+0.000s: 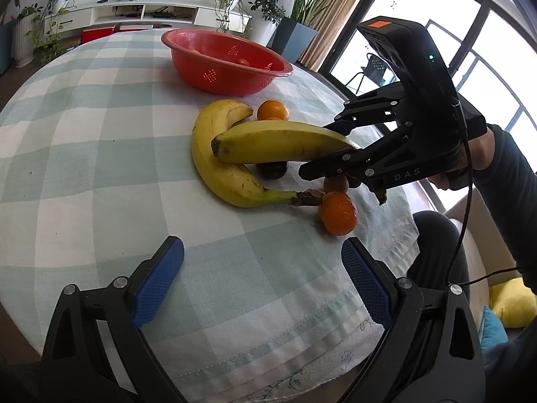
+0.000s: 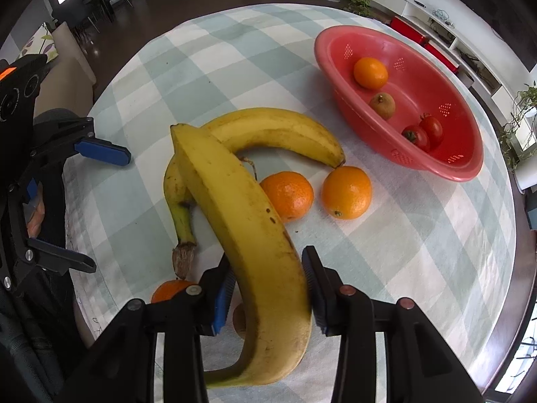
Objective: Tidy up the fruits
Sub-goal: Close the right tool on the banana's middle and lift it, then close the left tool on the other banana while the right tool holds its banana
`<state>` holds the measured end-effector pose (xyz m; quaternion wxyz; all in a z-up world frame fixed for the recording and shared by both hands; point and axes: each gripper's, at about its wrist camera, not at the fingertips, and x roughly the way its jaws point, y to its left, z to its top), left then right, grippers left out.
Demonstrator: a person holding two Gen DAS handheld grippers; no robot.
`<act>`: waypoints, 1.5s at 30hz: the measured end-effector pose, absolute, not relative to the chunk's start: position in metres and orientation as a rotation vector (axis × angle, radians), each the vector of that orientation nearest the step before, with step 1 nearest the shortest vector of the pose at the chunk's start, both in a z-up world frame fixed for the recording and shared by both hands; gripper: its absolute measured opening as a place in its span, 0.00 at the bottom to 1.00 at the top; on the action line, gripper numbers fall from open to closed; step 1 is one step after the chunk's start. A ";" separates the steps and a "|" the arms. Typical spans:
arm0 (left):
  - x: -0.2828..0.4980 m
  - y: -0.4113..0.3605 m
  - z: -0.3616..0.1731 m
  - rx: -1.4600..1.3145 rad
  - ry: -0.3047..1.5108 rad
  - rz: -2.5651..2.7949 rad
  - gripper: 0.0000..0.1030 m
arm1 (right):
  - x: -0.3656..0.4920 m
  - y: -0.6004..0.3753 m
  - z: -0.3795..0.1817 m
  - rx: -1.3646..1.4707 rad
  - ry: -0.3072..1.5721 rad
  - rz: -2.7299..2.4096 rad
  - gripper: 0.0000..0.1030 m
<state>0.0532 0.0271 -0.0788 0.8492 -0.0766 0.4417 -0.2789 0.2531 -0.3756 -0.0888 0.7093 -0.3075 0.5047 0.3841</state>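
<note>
My right gripper (image 2: 268,268) is shut on a yellow banana (image 2: 241,221) and holds it above the table; it shows in the left wrist view too (image 1: 285,141), with the right gripper (image 1: 332,151) around its stem end. A second banana (image 1: 218,164) lies on the checked cloth beneath it. Oranges (image 2: 347,192) (image 2: 288,194) (image 1: 337,213) lie around it, with a kiwi (image 1: 335,184) and a dark fruit (image 1: 272,170). The red bowl (image 2: 453,168) holds an orange (image 2: 371,73), a kiwi (image 2: 382,104) and two tomatoes (image 2: 424,132). My left gripper (image 1: 261,262) is open and empty, near the table's edge.
The round table's checked cloth (image 1: 84,154) stretches left of the fruit. The table edge (image 1: 396,201) runs close behind the right gripper. Potted plants (image 1: 295,6) and a white shelf (image 1: 134,10) stand beyond the table. A yellow cushion (image 1: 510,299) lies low on the right.
</note>
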 end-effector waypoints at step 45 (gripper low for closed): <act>0.154 -0.012 -0.076 0.081 1.078 -0.286 0.64 | 0.202 -0.466 -0.070 0.050 0.846 0.639 0.34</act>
